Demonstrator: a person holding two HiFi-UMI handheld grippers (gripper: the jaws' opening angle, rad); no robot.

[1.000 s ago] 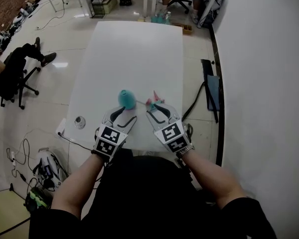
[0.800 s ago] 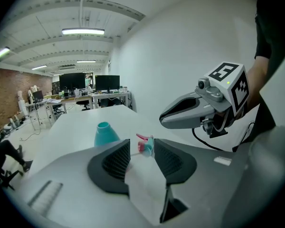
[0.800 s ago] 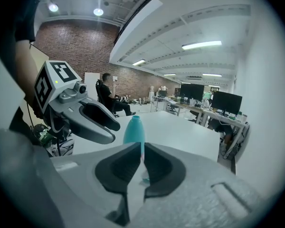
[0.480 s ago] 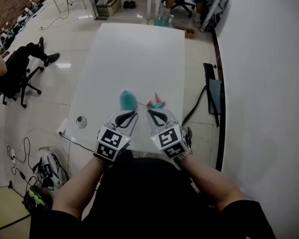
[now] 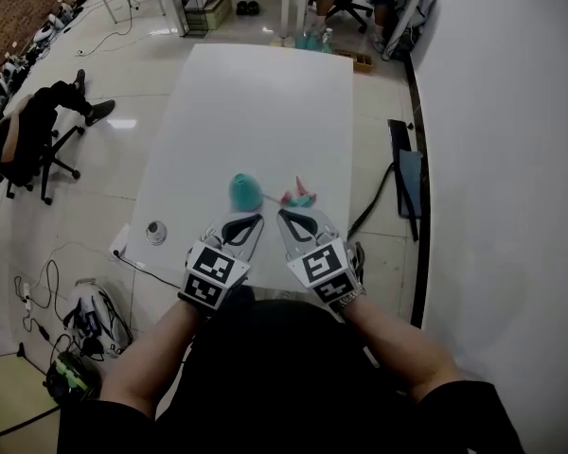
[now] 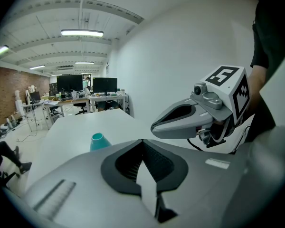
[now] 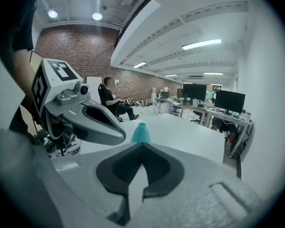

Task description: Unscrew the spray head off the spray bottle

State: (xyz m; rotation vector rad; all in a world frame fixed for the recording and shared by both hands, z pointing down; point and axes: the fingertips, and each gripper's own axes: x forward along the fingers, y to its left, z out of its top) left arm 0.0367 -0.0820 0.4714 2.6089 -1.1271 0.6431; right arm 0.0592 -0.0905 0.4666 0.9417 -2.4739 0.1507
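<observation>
A teal spray bottle (image 5: 245,192) without its head stands on the white table (image 5: 265,93). The pink and teal spray head (image 5: 298,198) lies apart from it, just to its right. My left gripper (image 5: 246,221) sits near the table's front edge, short of the bottle, its jaws closing fully on nothing. My right gripper (image 5: 289,218) is beside it, just short of the spray head, shut and empty. The bottle (image 6: 99,141) shows beyond the left gripper's tips (image 6: 142,141), with the right gripper (image 6: 185,122) alongside. The bottle (image 7: 142,133) also rises past the right gripper's tips (image 7: 142,144).
A small round object (image 5: 156,232) lies on the floor by the table's left front corner, with cables and gear (image 5: 85,320) nearby. A person sits on an office chair (image 5: 28,130) at left. A dark flat panel (image 5: 404,178) lies along the right wall. Desks stand at the far end.
Both grippers' jaws have closed and both have drawn back a little toward me. The bottle and the spray head stay where they were on the table.
</observation>
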